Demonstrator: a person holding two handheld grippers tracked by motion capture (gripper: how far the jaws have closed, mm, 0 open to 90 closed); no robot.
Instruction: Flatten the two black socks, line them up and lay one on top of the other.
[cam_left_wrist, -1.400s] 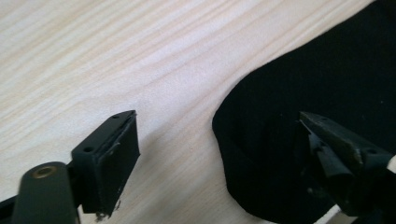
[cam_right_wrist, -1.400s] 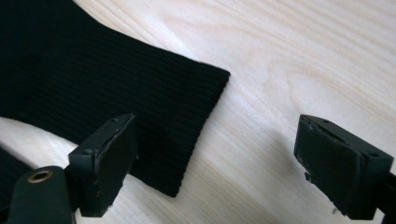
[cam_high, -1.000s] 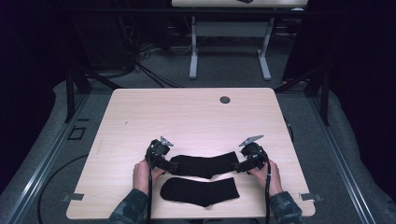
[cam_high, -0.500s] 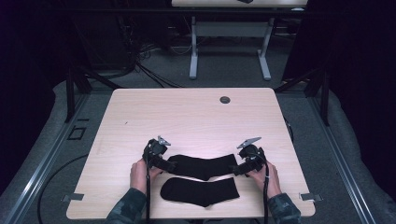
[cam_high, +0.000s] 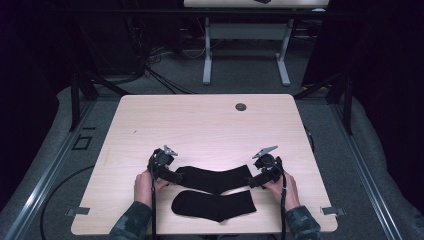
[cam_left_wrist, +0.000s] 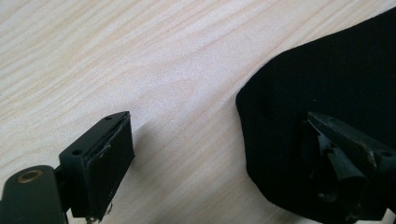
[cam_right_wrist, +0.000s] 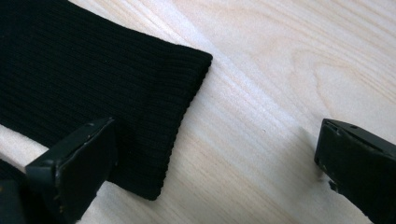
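Two black socks lie near the table's (cam_high: 210, 125) front edge. Both the left gripper (cam_high: 176, 176) and the right gripper (cam_high: 252, 181) stand open at the ends of the farther sock (cam_high: 215, 178), the right's jaws having just spread wider. A clean regrip likely needs each pad squarely over cloth.

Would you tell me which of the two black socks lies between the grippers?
The farther, bent sock, its ends at both grippers; the straight sock lies nearer the person.
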